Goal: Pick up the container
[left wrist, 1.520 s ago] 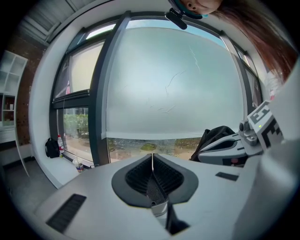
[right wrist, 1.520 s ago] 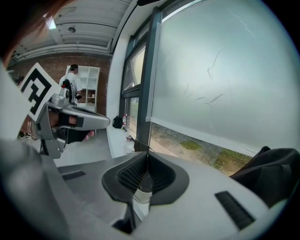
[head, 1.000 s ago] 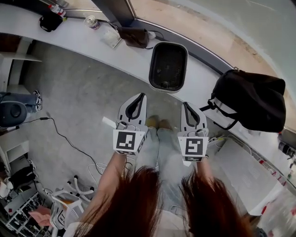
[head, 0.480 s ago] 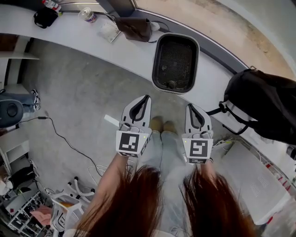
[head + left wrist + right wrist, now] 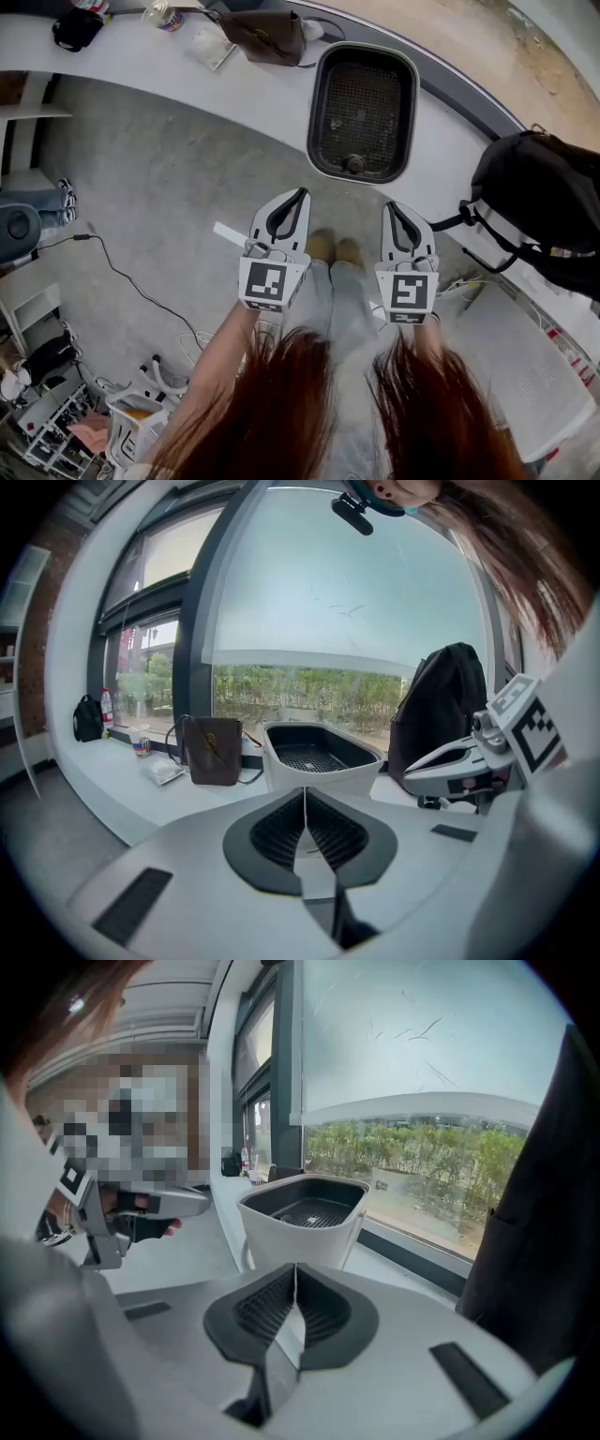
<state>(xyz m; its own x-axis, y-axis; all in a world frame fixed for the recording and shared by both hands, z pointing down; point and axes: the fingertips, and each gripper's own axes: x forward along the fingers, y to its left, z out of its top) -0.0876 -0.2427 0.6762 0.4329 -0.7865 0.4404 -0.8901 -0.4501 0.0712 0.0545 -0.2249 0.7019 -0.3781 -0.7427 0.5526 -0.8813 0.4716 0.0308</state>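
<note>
Head view: both grippers are held side by side over the person's legs, noses toward the white counter. The left gripper and right gripper are level with each other, with a gap between them. The container, a white tub with a dark mesh floor, sits on the counter ahead of both tips and slightly nearer the right one, apart from each. A black backpack lies out beyond the right gripper's outer side, and a brown bag is further ahead of the left one. Left gripper view: the left gripper's jaws are pressed together, nothing between them. The container stands dead ahead past the tips, not touched. Right gripper view: the right gripper's jaws are likewise together and empty, with the container straight ahead and close, and the backpack looming on the outer side. Judgement: this is the approach, with the pick not yet begun. To do it well, spread both pairs of jaws before closing the gap. Steer each gripper to its own side of the tub and straddle the rim wall, one jaw inside and one outside. Then pinch on opposite sides and raise evenly, because the tub looks too wide for one gripper. Keep the right hand off the backpack strap.
</note>
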